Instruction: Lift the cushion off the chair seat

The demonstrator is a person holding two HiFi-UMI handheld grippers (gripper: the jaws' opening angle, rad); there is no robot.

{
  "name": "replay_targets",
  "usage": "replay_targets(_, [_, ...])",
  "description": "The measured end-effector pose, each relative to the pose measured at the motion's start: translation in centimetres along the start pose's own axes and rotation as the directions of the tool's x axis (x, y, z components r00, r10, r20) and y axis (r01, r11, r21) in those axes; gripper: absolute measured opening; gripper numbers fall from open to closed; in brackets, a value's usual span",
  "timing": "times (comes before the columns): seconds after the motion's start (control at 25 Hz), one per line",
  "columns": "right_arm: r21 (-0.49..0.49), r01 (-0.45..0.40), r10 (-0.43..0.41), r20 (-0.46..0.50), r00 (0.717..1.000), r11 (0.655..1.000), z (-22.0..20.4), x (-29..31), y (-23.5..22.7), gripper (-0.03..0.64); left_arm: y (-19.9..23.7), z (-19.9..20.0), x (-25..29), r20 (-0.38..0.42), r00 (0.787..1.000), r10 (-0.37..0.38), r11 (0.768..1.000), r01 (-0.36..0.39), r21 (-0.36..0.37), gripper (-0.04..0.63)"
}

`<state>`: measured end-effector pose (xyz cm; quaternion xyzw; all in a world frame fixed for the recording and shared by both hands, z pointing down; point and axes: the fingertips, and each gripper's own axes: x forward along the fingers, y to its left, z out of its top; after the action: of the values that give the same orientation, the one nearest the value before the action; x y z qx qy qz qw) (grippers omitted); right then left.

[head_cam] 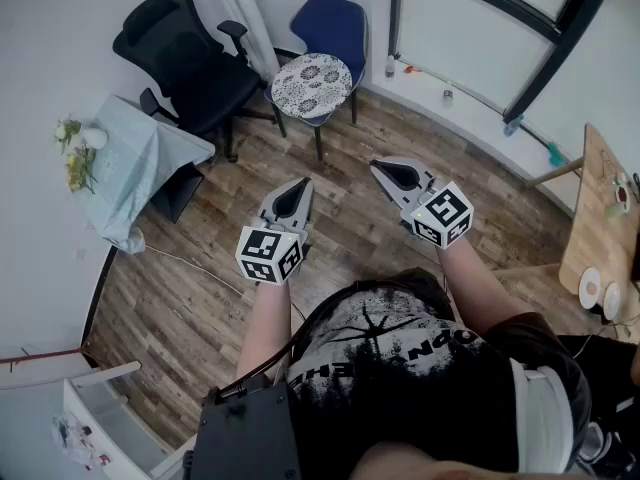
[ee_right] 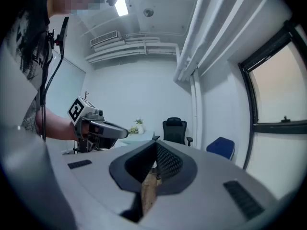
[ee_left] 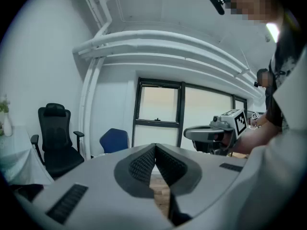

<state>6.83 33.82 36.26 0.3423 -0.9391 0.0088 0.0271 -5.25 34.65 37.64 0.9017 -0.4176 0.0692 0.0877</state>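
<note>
A room with a wood-plank floor (head_cam: 200, 298), white walls and a large black-framed window (ee_left: 160, 107) lies below the person, who stands well back from the furniture. Against the far wall stands a blue chair (head_cam: 335, 26). The cushion (head_cam: 312, 83), round and pale with a dark flowery pattern, lies flat on its seat, covering most of it. Just left of it is a black office chair (head_cam: 185, 58) with armrests and a headrest. Further left, a small tabletop draped in pale blue cloth (head_cam: 135, 163) carries a white vase (head_cam: 93, 138) and some flowers (head_cam: 72, 158). At the right edge, a wooden tabletop (head_cam: 598, 203) holds a couple of small plates (head_cam: 592, 286).

Both claws are held out in front of the person's body, side by side and apart from each other, pointing roughly toward the two chairs. The left claw (head_cam: 300, 186) is clenched: in the left gripper view its ribbed pads meet at the tip, with only floor showing through the gap below them. The right claw (head_cam: 380, 168) is clenched too, its pads pressed together at the tip with nothing between them. Each gripper view shows the other claw off to one side. Neither claw is near the cushion; open floor lies between them and the blue chair.
</note>
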Motion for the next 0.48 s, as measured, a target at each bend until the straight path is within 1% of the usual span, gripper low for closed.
replay_targets(0.16, [0.018,-0.002,0.002,0.009,1.0,1.0,-0.09,0.14,-0.09,0.017,0.04,-0.15,-0.1,-0.017,1.0,0.011,0.999,-0.01,0.048,0.012])
replay_targets(0.48, [0.025,-0.005,0.004,0.028,1.0,1.0,0.43,0.23,0.2,0.017,0.11,-0.08,-0.38,-0.014,1.0,0.008,0.999,-0.007,0.044,0.012])
